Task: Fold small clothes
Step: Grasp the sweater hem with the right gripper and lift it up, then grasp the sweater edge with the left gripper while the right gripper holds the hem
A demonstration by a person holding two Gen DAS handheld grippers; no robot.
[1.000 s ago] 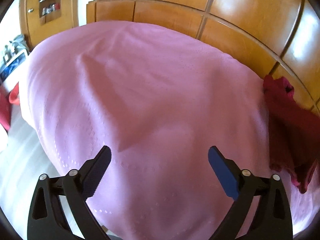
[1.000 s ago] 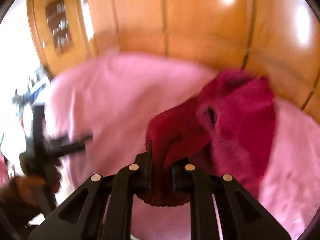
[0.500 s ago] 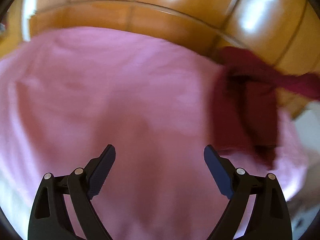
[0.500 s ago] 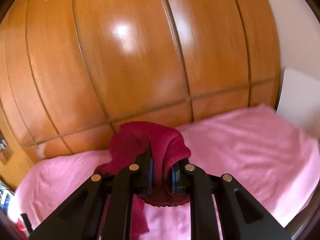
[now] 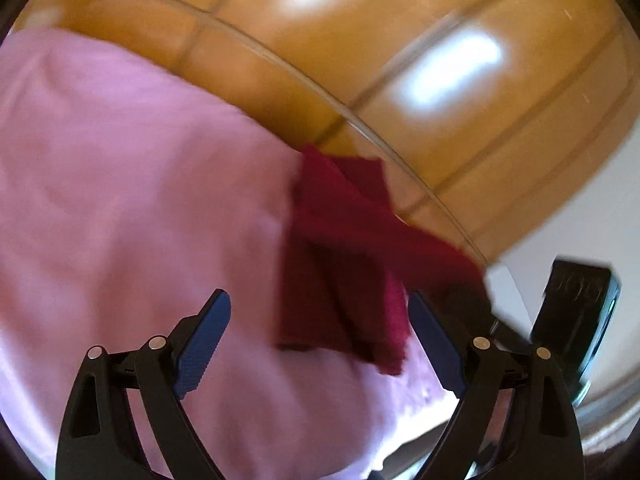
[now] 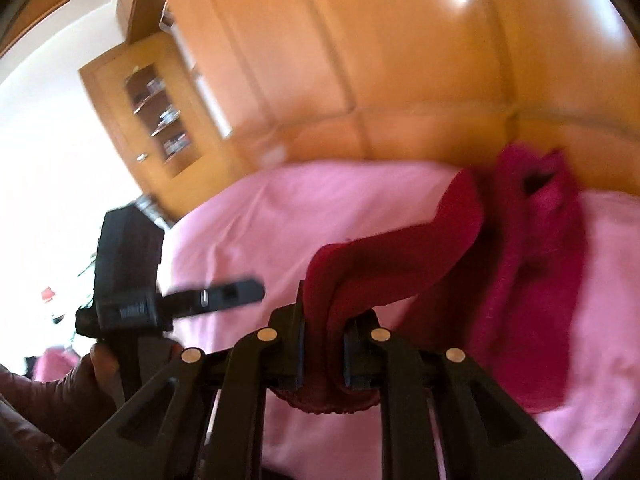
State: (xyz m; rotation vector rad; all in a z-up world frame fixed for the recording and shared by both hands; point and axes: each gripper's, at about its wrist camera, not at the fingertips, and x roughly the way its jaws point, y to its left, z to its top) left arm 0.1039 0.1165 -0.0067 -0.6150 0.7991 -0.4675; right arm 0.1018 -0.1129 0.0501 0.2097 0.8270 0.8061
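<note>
A dark red garment (image 5: 344, 264) hangs over the pink bedcover (image 5: 132, 184), stretched up to the right. My left gripper (image 5: 320, 328) is open, its blue-padded fingers (image 5: 200, 340) spread just in front of the garment's lower edge, not touching it. My right gripper (image 6: 322, 344) is shut on a bunched edge of the red garment (image 6: 520, 272), which trails away onto the pink cover (image 6: 280, 216). The left gripper's body (image 6: 132, 280) shows at the left of the right wrist view.
A glossy wooden wardrobe (image 5: 400, 60) runs along the far side of the bed. A glass-fronted wooden cabinet (image 6: 156, 112) stands at the left. The right gripper's body (image 5: 576, 312) is at the right edge of the left wrist view.
The right gripper has swung back down towards the bed with the garment in it. The left gripper has moved right and closer to the hanging garment, still open.
</note>
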